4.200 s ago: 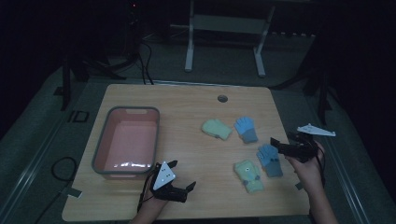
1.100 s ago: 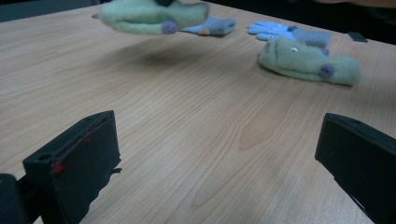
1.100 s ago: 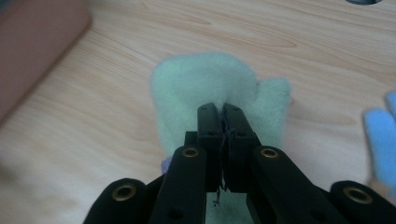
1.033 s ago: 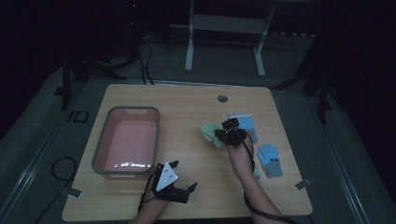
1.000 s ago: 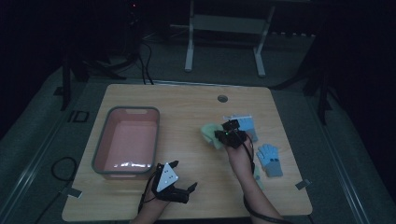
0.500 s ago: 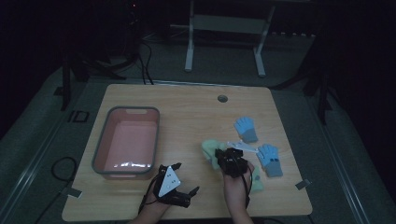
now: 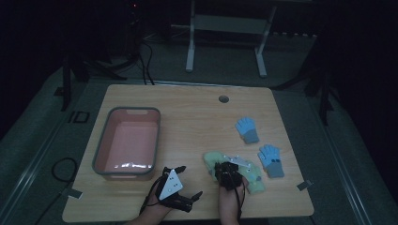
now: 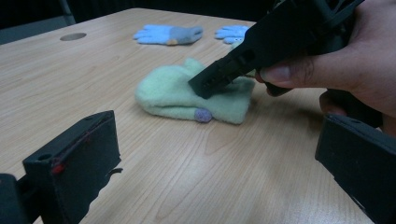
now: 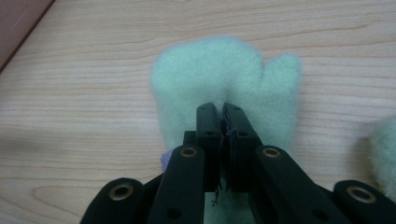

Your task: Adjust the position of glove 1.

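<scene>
The right claw [image 7: 224,171] has carried the green mitten [image 7: 212,160] from the surface's middle toward the near edge, beside the second mitten [image 7: 253,180].

Fuzzy fleece mitten [image 9: 224,79], matt wood tbl [image 9: 93,70]

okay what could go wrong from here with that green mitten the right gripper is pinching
1. The right gripper is shut on only a small fold of the fuzzy pale green mitten, so the mitten could slip free if lifted.
2. A second pale green mitten lies close beside it near the table's front edge; dragging may catch it or push it off.
3. The open left gripper sits between this mitten and the pink plastic bin, so a carry that way might bump it.
</scene>
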A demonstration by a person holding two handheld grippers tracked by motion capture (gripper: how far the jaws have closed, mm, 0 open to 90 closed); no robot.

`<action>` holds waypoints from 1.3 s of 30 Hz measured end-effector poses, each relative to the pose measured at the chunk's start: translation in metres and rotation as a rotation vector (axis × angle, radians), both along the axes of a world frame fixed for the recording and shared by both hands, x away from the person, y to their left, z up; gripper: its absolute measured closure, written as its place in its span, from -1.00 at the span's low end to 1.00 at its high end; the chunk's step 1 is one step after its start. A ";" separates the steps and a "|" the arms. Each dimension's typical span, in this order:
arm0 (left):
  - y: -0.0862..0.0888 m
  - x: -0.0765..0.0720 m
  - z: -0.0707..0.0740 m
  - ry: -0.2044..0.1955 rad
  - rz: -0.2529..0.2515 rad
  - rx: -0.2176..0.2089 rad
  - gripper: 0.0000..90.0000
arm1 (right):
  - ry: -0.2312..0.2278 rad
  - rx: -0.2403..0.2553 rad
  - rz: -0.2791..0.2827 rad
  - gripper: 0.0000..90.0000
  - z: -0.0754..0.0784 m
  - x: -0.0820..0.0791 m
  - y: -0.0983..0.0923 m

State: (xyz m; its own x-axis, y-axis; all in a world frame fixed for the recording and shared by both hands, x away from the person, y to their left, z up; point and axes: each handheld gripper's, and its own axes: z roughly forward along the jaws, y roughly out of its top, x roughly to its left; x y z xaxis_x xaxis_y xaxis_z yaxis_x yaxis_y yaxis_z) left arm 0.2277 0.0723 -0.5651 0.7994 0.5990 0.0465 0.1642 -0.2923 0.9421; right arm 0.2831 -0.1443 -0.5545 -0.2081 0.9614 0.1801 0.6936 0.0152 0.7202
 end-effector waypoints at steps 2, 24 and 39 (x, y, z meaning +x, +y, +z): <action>0.000 0.001 0.000 0.006 0.001 -0.001 -1.00 | -0.002 0.002 0.006 0.86 0.000 0.002 -0.001; 0.005 0.006 0.000 0.051 -0.010 -0.033 -1.00 | -0.034 -0.131 0.363 0.31 0.070 0.040 -0.056; 0.006 0.007 0.000 0.061 0.000 -0.044 -1.00 | 0.068 -0.204 0.553 0.38 0.046 0.030 -0.124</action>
